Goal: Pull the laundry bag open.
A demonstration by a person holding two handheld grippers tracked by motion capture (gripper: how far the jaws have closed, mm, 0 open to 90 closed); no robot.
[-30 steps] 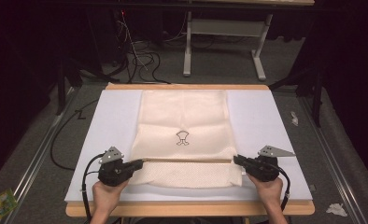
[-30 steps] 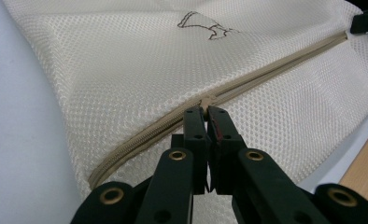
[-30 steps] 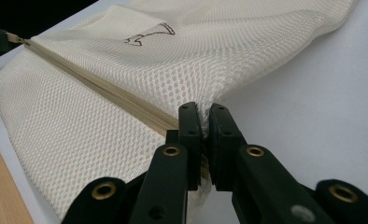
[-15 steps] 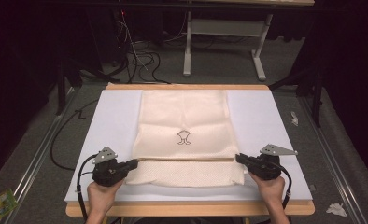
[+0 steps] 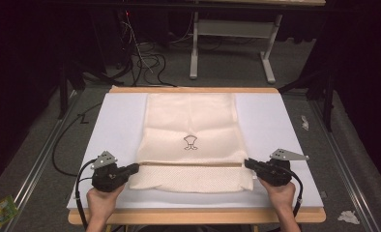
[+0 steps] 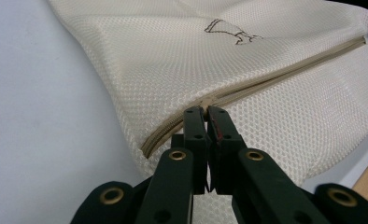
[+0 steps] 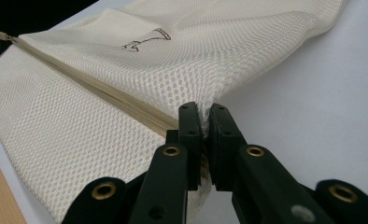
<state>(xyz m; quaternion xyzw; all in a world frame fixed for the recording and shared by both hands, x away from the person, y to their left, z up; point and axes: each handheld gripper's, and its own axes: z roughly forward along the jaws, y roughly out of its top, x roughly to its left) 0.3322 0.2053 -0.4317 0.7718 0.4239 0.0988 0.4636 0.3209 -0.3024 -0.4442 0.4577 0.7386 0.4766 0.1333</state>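
Left gripper view alone shows tool (image 6: 205,112) pinching zipper (image 6: 285,74).

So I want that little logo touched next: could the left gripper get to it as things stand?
Probably not yet: the left gripper is shut on the mesh bag at its zipper. Once it lets go, the path to the logo looks free.
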